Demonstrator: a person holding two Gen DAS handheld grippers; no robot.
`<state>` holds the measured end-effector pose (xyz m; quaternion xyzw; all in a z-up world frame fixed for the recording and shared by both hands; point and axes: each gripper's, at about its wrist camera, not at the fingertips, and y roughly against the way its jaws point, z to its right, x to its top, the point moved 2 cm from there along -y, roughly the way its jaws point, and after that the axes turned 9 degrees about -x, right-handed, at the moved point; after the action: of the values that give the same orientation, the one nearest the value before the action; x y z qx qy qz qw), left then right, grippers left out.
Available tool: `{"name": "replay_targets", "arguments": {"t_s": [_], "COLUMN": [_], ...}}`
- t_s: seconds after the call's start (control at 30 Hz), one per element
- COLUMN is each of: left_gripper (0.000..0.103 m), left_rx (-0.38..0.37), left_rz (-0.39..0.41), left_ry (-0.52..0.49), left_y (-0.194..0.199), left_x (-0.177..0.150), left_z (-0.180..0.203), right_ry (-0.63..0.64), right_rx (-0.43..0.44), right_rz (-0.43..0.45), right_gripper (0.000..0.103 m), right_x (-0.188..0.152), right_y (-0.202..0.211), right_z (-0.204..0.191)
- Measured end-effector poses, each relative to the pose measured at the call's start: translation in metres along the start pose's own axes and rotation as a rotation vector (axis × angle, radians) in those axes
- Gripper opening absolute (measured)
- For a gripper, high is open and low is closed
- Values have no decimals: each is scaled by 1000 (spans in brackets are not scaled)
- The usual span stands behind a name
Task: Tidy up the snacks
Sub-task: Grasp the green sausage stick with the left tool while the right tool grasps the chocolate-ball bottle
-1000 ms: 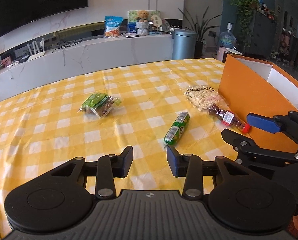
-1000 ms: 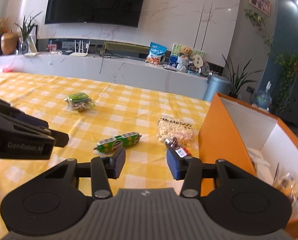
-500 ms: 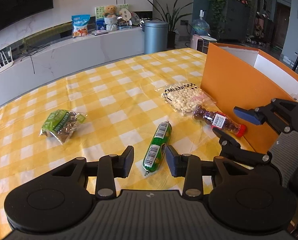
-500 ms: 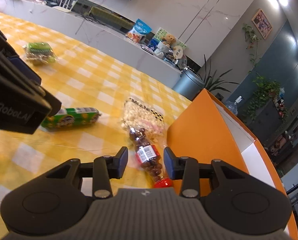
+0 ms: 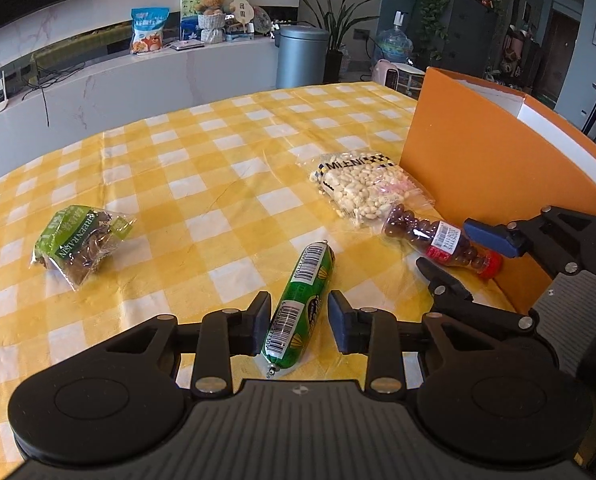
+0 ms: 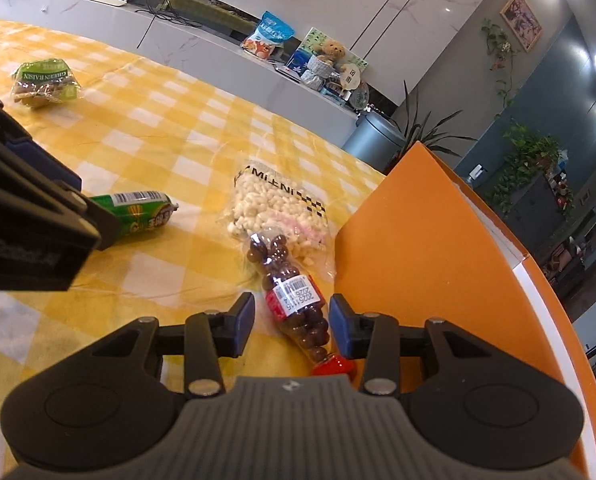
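Observation:
My left gripper (image 5: 299, 318) is open with its jaws on either side of a green sausage stick (image 5: 303, 300) lying on the yellow checked tablecloth. My right gripper (image 6: 292, 325) is open and straddles a clear bottle of chocolate balls with a red cap (image 6: 294, 300), also seen in the left wrist view (image 5: 438, 240). A clear bag of white puffs (image 5: 362, 188) lies beside the bottle against the orange box (image 5: 478, 152). A green raisin bag (image 5: 78, 244) lies to the left.
The orange box (image 6: 438, 248) stands at the table's right edge, its wall close to my right gripper. Beyond the table are a white counter (image 5: 118, 80) with snack bags, a grey bin (image 5: 302, 56) and plants.
Both grippers moved forward and down. The left closed in over the green sausage stick; the right closed in over the chocolate ball bottle. Both stayed open.

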<state>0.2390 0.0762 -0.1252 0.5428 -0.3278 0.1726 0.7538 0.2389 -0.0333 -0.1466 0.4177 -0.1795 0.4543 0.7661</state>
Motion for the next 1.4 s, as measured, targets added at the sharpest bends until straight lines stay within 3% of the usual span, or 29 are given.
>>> {"name": "replay_targets", "arguments": {"t_s": [0.13, 0.23, 0.4, 0.53, 0.73, 0.83, 1.4], "left_gripper": [37, 31, 26, 25, 25, 25, 30], "left_rx": [-4, -1, 8, 14, 18, 26, 54], "left_rz": [-12, -18, -21, -26, -18, -14, -11], "left_ry": [16, 22, 72, 120, 234, 266, 184], "left_y": [-3, 0, 12, 27, 51, 59, 49], "left_x": [-2, -5, -14, -26, -46, -52, -47], "left_z": [-1, 0, 1, 1, 3, 1, 4], "right_ry": [-12, -19, -73, -138, -344, -414, -387], "right_rx": [3, 8, 51, 145, 401, 476, 511], "right_rz": [-3, -10, -37, -65, -174, -215, -137], "right_gripper": [39, 38, 31, 29, 28, 28, 30], "right_x": [2, 4, 5, 2, -6, -12, -11], "right_y": [-4, -7, -3, 13, 38, 44, 38], "right_z": [1, 2, 11, 18, 35, 36, 38]}}
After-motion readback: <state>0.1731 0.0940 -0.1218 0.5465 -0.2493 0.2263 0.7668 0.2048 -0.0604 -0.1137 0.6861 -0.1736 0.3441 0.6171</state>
